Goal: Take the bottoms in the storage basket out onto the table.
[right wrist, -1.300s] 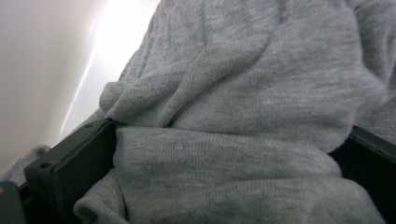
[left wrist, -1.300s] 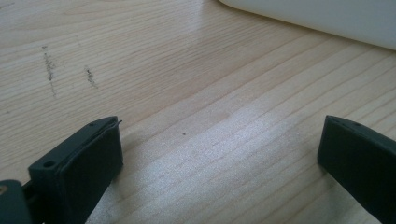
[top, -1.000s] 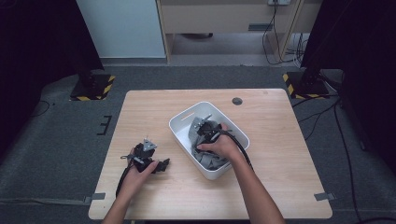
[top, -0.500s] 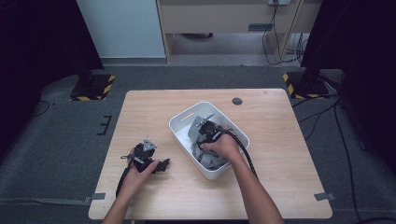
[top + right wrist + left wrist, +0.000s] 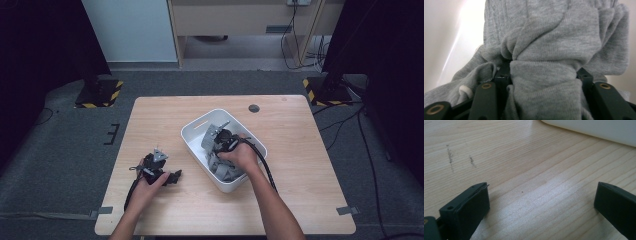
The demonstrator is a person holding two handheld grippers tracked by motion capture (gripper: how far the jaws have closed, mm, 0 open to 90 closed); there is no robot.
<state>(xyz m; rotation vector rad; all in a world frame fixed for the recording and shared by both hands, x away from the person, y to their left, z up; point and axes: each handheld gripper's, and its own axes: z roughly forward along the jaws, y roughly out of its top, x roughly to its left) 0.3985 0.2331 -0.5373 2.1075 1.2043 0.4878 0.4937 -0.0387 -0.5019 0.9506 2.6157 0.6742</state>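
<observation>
So the wooden table (image 5: pixel 300 150) takes up most of the high view, and roughly in the middle of it sits a white bin (image 5: pixel 196 142), turned diagonal to the table edges. Its long axis runs from the far-left corner toward the near-right corner.

Inside the bin is a bunched-up grey cloth (image 5: pixel 554 45), some knit fabric with a small white button (image 5: pixel 466 91) showing low on the left in the right gripper view. It's a crumpled heap, so I can't really give it a pointing direction, but the pile mostly stretches along the bin's long axis.

The right gripper (image 5: pixel 222 139) is down in the bin, reaching away from the person. Its jaws have just been closing and a thick fold of the cloth is wedged between them. The fabric bulges up and out over both jaws and looks squeezed at the waist, so I'd call that a pinch on the cloth.

The left gripper (image 5: pixel 541 205) is low over bare wood, well apart from the cloth. Its jaws are spread wide with nothing but tabletop between them, and the bin's white wall sits just past them at the top right.
</observation>
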